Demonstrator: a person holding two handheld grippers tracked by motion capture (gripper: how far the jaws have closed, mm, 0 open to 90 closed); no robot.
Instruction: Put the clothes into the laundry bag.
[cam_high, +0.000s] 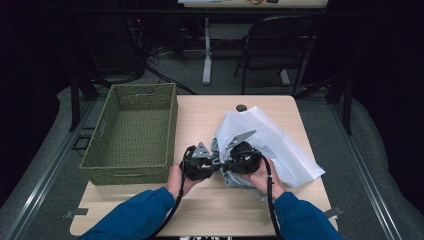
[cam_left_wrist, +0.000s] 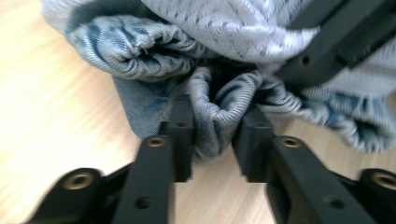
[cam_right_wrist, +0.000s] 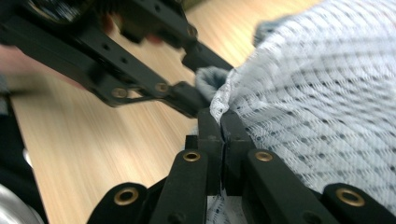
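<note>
We hold jeans and mesh bag beside the basket (cam_high: 129, 131).
Our left gripper (cam_left_wrist: 212, 135) pinches a jeans (cam_left_wrist: 140, 46) fold; our right gripper (cam_right_wrist: 223, 128), closed tight, holds the mesh bag (cam_right_wrist: 317, 107) edge just right of it.

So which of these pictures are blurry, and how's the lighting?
High view: table lit, room behind dark. Left gripper view: denim fairly sharp, jaw bases soft. Right gripper view: mesh bag and left gripper smeared, near jaws crisper.
</note>
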